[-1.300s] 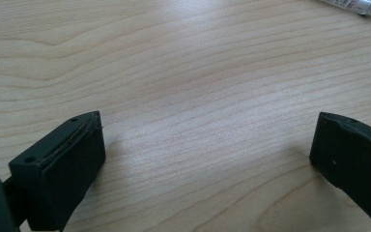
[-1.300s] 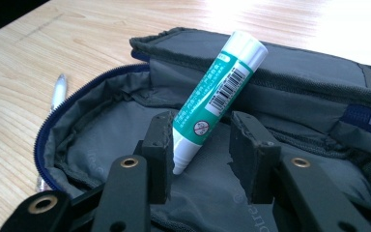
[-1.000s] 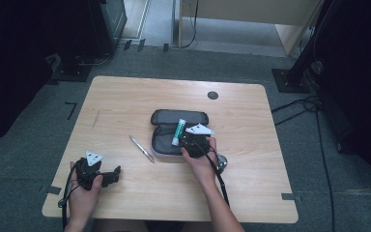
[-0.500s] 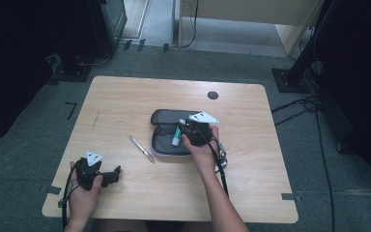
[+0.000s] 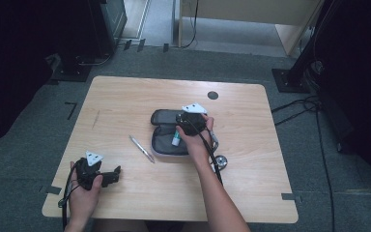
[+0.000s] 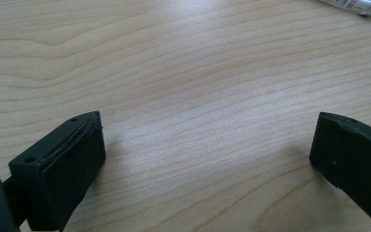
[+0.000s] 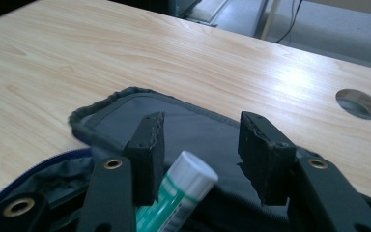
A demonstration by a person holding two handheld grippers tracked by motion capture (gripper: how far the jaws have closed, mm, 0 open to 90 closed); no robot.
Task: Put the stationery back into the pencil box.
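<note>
A dark grey pencil case [image 5: 162,121] lies open at the table's middle. Inside it rests a green-and-white glue stick [image 5: 176,138], white cap toward the far side. My right gripper [image 5: 182,121] hovers over the case's far half, open. In the right gripper view the glue stick [image 7: 183,193] lies low between the jaws of my right gripper [image 7: 200,140], close to the left one, with the case's lid [image 7: 125,108] behind. My left gripper [image 5: 115,175] rests open on the wood near the front left, and in its own view my left gripper [image 6: 207,145] has only bare table between its jaws.
A silver pen [image 5: 141,148] lies left of the case, and its tip shows in the left gripper view [image 6: 362,5]. A round metal object [image 5: 221,162] sits by the right forearm. A cable hole [image 5: 213,95] is in the table [image 5: 125,96] at the far side.
My right gripper has moved away from the person, over the case's far half. The glue stick now lies lower in the case. The left gripper has not moved.
</note>
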